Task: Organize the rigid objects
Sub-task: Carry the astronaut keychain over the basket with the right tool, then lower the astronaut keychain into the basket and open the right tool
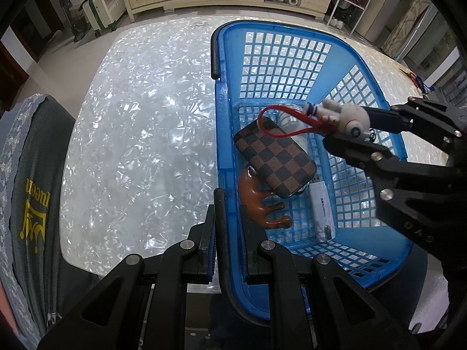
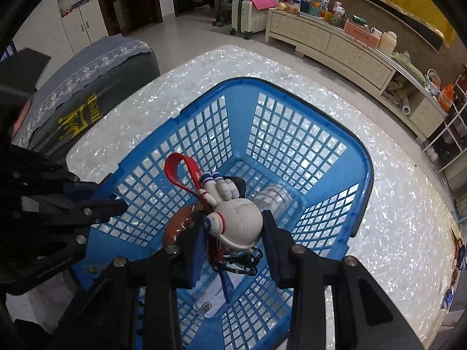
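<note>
Right gripper [image 1: 344, 128] comes in from the right side of the left wrist view, and it is clenched on a little white astronaut toy [image 1: 341, 115]. That toy hangs over the inside of the blue basket [image 1: 224, 93], up above the things lying at the bottom. Its red loop strap [image 1: 280, 122] sticks out to the left, away from the jaws, so the toy's long way runs left to right across the basket. Right under the strap lies a brown checked case [image 1: 277, 163]. Beside it are a shiny brown animal figure [image 1: 262, 204], a white stick [image 1: 321, 210] and a clear bottle [image 1: 292, 122]. So the way to go looks like straight down. Left gripper [image 1: 227, 233] is pinched tight on the near rim of the basket, and I think it keeps the basket steady. It is farther from the toy than the right one.

From the right wrist view, the right gripper [image 2: 230, 230] has the astronaut toy [image 2: 236, 221] squeezed between its two black fingers. The toy is round and white, with a blue star dot and red lines. The red loop strap [image 2: 181, 172] points up and to the left. Some dark key rings [image 2: 242, 262] dangle below it. The blue basket [image 2: 362, 157] is right below, on the shiny white table [image 2: 394, 218]. The left gripper [image 2: 113, 207] holds the left rim.
</note>
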### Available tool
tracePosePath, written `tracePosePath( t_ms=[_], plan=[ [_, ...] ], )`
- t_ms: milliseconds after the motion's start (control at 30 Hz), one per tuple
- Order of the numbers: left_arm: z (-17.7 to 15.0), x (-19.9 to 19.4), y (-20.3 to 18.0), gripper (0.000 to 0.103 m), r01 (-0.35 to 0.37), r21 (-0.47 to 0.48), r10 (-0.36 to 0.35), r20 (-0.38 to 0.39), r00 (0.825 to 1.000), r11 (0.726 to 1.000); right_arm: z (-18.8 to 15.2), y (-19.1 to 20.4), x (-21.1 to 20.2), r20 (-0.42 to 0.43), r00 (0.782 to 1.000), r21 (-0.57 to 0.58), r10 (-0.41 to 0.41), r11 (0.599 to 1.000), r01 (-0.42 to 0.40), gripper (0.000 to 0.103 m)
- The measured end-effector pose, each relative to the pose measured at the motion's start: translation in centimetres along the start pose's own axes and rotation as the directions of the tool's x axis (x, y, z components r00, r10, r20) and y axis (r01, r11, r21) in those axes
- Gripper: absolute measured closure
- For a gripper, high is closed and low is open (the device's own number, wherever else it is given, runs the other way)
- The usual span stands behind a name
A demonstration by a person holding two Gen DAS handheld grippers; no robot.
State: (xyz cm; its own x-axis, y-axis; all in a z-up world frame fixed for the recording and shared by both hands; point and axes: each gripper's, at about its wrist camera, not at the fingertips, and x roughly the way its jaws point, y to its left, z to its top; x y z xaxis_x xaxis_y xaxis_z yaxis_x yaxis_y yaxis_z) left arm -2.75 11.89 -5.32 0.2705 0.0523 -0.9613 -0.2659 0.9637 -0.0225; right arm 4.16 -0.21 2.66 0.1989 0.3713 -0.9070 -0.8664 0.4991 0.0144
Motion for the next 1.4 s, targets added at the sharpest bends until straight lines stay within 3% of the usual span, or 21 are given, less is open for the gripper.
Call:
tracePosePath(
  t_ms=[1267, 1367, 1400],
  plan=[
    [0.1, 0.0, -0.1, 0.088, -0.005, 0.010, 0.006, -0.009, 1.000, 1.000, -0.6, -0.4, 1.6, 0.005, 0.996, 0.022, 0.084, 0.996, -0.084, 0.067],
    [0.1, 0.0, -0.1, 0.088, -0.004, 0.008, 0.004, -0.009, 1.000, 1.000, -0.6, -0.5, 1.5, 0.010, 0.995, 0.020, 0.101, 0.995, -0.101, 0.062],
    [0.1, 0.0, -0.1, 0.088, -0.005, 0.009, 0.005, -0.009, 1.000, 1.000, -0.6, -0.5, 1.4, 0.012, 0.995, 0.017, 0.103, 0.995, -0.103, 0.050]
  ],
)
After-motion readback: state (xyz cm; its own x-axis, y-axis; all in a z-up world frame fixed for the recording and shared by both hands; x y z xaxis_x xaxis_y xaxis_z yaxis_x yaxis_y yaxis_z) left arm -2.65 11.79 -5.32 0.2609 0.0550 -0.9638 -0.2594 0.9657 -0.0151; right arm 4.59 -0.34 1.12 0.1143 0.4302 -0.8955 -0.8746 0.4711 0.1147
